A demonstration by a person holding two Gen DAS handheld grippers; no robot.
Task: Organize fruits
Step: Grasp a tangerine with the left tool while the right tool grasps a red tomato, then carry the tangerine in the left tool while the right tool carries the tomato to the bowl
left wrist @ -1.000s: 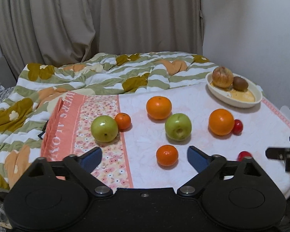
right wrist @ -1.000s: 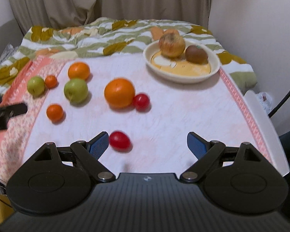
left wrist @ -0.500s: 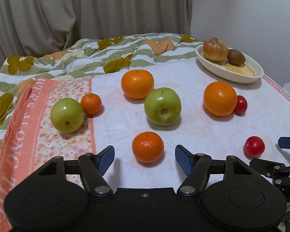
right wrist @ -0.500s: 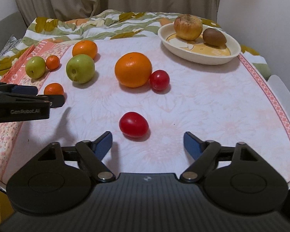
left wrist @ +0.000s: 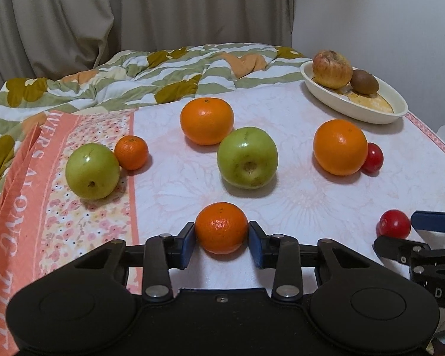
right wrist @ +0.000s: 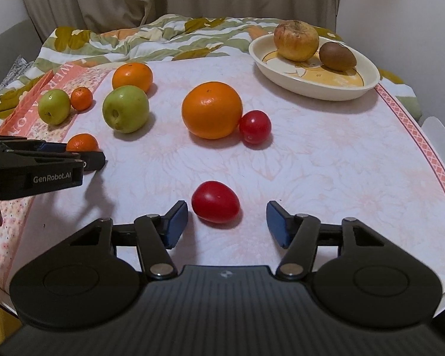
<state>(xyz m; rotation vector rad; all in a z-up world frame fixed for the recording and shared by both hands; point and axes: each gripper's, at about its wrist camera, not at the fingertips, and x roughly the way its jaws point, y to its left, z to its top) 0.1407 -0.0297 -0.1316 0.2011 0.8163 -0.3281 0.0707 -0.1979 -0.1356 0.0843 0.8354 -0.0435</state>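
The left claw (left wrist: pixel 221 238) is clamped on a small mandarin (left wrist: pixel 221 227) resting on the near part of the bench (left wrist: pixel 296 195), both blue pads pressed to its sides at about its middle, a grip that should lift it without rolling. The right claw (right wrist: pixel 227 222) is half spread and closing around a red tomato (right wrist: pixel 215 201), which lies between its pads but is not yet touched on the right; on the left the gap is too thin to judge. Working both at once suggests each fruit is bound for its own group. Spread over the bench are two green apples, two large oranges, another small mandarin and a second tomato tucked against the right orange (right wrist: pixel 212 113). At the far right an oval cream dish (right wrist: pixel 317 87) holds a blotchy apple (right wrist: pixel 296 40) and a brown kiwi (right wrist: pixel 337 56), with room left.
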